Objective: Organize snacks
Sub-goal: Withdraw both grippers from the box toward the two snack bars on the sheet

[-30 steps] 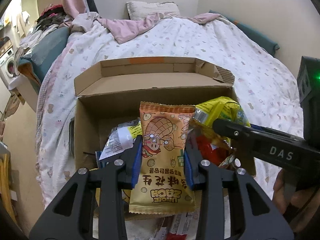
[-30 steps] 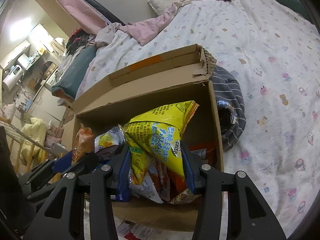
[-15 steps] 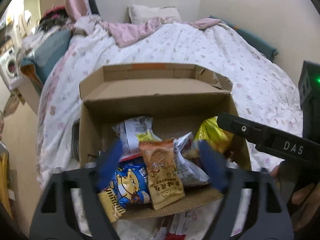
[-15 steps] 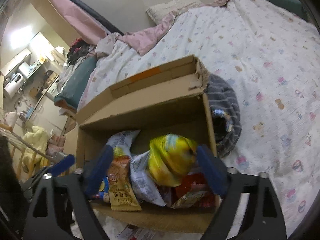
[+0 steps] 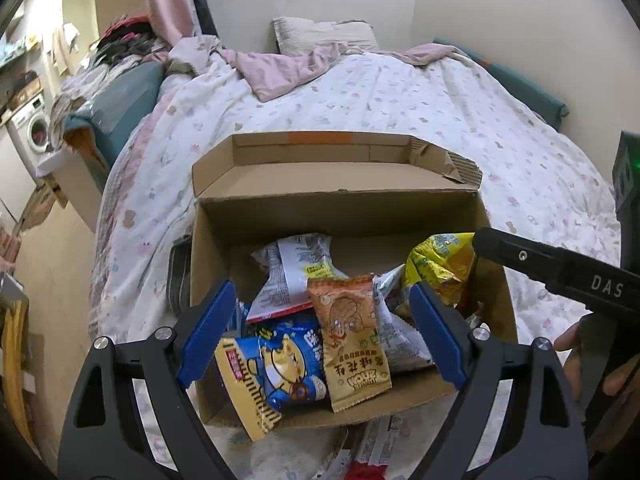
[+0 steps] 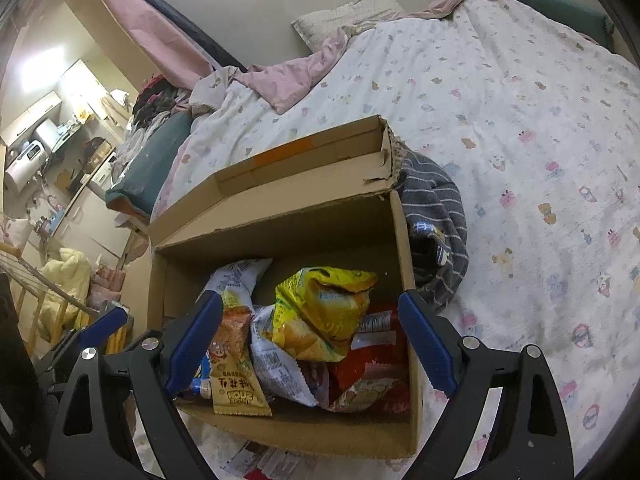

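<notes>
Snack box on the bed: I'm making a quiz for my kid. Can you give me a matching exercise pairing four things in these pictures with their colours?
Things:
1. peanut packet
2. chip bag
3. cat packet
4. box

Colours:
a. blue
b. brown cardboard
c. orange
d. yellow

Pairs: 1-c, 2-d, 3-a, 4-b
</notes>
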